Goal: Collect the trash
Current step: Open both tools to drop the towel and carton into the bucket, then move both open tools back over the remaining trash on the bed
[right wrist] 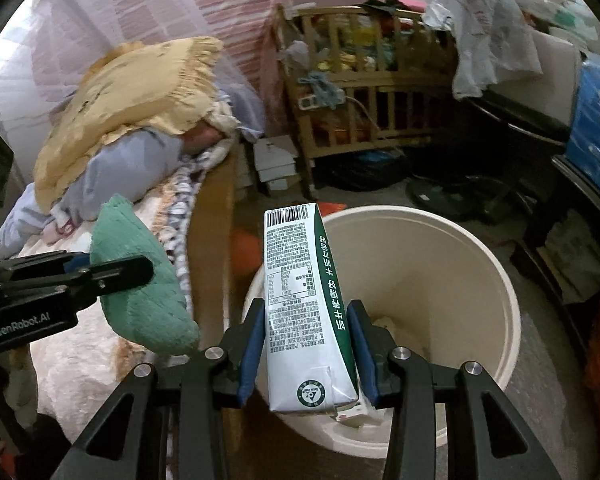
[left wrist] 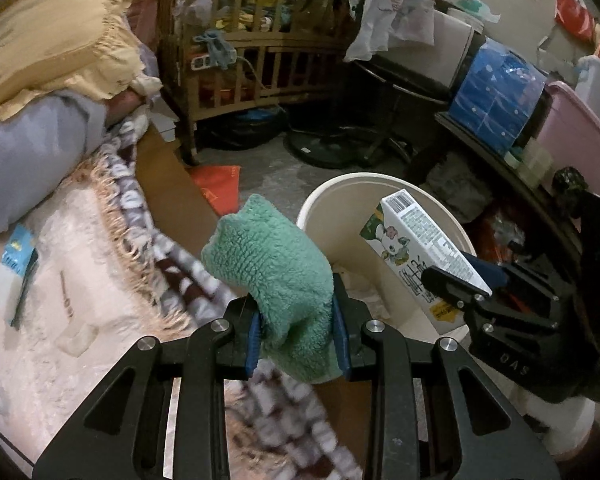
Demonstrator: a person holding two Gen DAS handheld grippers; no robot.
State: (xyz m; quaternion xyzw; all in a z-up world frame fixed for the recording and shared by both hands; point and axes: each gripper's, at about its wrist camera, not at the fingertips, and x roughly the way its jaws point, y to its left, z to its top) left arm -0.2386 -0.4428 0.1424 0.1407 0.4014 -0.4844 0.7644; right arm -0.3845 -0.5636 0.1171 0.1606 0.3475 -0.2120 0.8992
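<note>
Clamped between the blue pads of the left gripper (left wrist: 298,338) is a green fleecy cloth (left wrist: 272,276), pinched at its lower half so that the upper part stands free above the fingers; the soft pile is squeezed narrow there, which suggests a firm hold. It is carried over the edge of the bed (left wrist: 60,300), just left of the cream bucket (left wrist: 320,208), probably so that it can be dropped in with a short sideways move. The patterned blanket (left wrist: 180,272) hangs at the bed's edge below the cloth.

Further right, the bucket stands on the floor beside the bed, and crumpled pale waste is already seen at its bottom. Over its near rim a milk carton (right wrist: 304,300) is held by the right gripper (right wrist: 308,354), gripped across its narrow sides near the base, with the barcoded end pointing away and upward. That grip leaves the carton free to fall straight in once the jaws are released. Neither item is yet inside the bucket.
</note>
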